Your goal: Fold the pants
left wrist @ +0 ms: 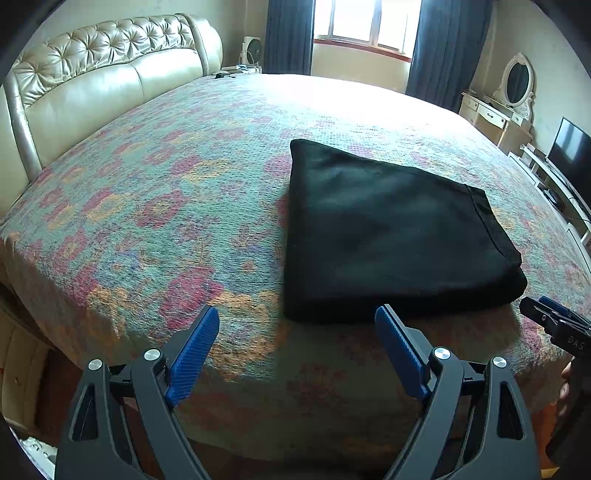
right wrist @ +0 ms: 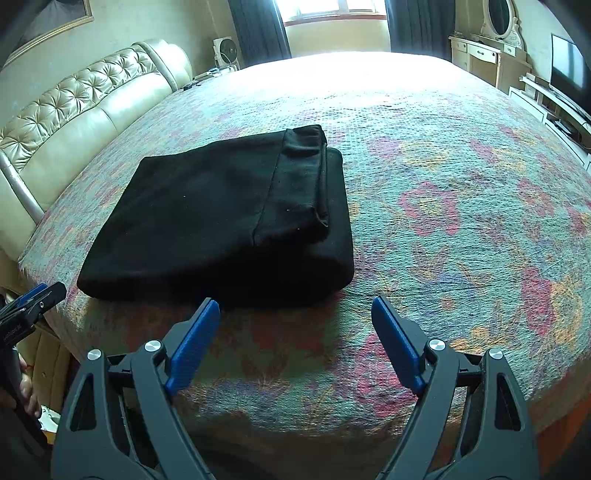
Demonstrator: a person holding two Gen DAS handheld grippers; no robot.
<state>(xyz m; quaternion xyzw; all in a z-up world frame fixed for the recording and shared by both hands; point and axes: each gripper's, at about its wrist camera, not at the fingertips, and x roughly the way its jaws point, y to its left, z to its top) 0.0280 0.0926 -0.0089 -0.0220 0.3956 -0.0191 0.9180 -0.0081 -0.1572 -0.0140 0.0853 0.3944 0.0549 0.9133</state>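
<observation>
The black pants (left wrist: 391,232) lie folded into a thick rectangle on the flowered bedspread (left wrist: 166,206), near the bed's front edge. In the right wrist view the pants (right wrist: 221,218) show the waistband layer on top at the right. My left gripper (left wrist: 297,317) is open and empty, just in front of the pants' near left corner. My right gripper (right wrist: 295,310) is open and empty, in front of the pants' near right corner. Each gripper's tip shows at the edge of the other's view.
A beige tufted headboard (left wrist: 99,77) runs along the left. A dresser with a mirror (left wrist: 517,88) and a TV (left wrist: 572,151) stand at the right. A window with dark curtains (left wrist: 362,26) is behind the bed.
</observation>
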